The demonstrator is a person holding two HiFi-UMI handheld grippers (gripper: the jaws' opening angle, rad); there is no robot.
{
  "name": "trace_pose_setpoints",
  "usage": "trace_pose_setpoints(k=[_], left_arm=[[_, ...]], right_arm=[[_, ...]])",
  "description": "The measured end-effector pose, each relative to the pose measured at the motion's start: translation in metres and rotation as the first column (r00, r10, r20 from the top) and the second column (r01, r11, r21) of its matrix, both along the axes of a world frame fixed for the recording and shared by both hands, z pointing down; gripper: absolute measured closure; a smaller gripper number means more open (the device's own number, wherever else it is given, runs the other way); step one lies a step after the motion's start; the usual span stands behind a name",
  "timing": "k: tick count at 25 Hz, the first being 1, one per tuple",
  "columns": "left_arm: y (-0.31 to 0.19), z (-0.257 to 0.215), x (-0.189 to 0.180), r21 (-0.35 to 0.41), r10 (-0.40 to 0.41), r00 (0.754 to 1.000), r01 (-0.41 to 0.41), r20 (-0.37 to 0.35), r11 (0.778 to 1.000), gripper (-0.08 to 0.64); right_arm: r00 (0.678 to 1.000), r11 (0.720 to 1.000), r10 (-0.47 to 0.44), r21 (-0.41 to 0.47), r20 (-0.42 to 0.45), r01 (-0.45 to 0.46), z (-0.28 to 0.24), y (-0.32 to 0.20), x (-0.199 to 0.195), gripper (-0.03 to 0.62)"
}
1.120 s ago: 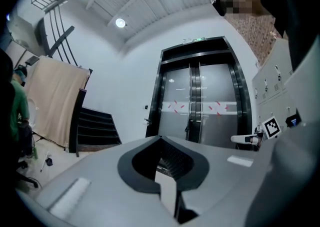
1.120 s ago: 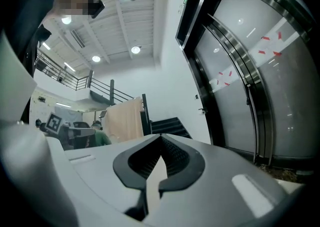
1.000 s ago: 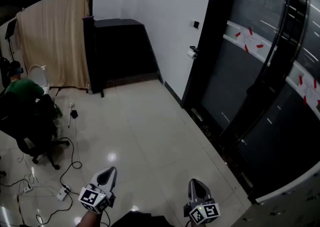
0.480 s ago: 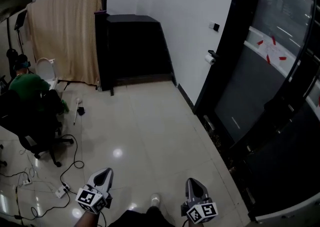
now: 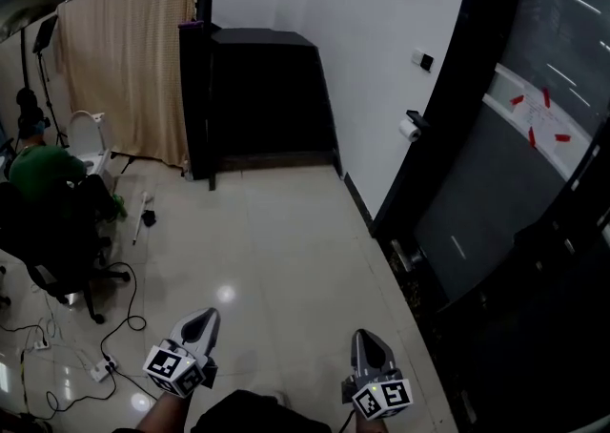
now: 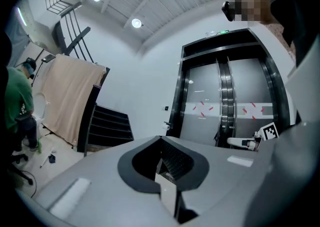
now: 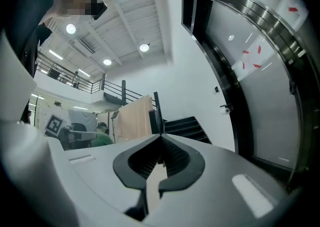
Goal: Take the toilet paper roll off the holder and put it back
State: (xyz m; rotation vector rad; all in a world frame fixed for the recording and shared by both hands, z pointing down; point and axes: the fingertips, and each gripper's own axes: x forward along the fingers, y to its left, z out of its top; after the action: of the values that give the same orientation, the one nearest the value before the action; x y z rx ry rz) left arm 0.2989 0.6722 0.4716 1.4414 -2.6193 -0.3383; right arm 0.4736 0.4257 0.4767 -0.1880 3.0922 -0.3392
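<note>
Head view: you had the left gripper (image 5: 201, 321) and right gripper (image 5: 366, 340) both clenched tight and empty, the toilet paper roll (image 5: 410, 132) well ahead on its holder (image 5: 414, 119). Left gripper view: jaws together, roll far off. Right gripper view: same story. That roll looked light and squashy; pinching gently across its sides seemed wisest.

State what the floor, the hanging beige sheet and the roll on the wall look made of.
Floor: glossy polished tile, judging by grout lines and mirrored light spots.
Beige sheet: matte cloth, it hangs in soft folds.
Roll: white, probably paper; too small to confirm.
</note>
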Motion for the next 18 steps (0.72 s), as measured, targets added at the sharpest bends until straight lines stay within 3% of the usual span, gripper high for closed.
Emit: trace_pose_setpoints(k=[4,9,18], left_arm=[[-0.039,-0.002,-0.015,0.013,0.009,1.000,-0.009,0.000,1.000,0.558],[-0.058,0.014,-0.047,-0.047,-0.009,1.000,0.010,0.024,0.999,0.559],[-0.107,0.023,-0.161,-0.037,-0.013,0.999,0.015,0.049,0.999,0.558]], right_arm=[[1.000,1.000,-0.001,-0.008,-0.020,0.000,0.007,-0.036,-0.017,0.578],[0.998,0.999,-0.002,-0.034,-0.056,0.000,0.025,-0.066,-0.047,0.578],[0.998,1.000,-0.002,0.026,-0.057,0.003,0.019,-0.118,-0.159,0.578]])
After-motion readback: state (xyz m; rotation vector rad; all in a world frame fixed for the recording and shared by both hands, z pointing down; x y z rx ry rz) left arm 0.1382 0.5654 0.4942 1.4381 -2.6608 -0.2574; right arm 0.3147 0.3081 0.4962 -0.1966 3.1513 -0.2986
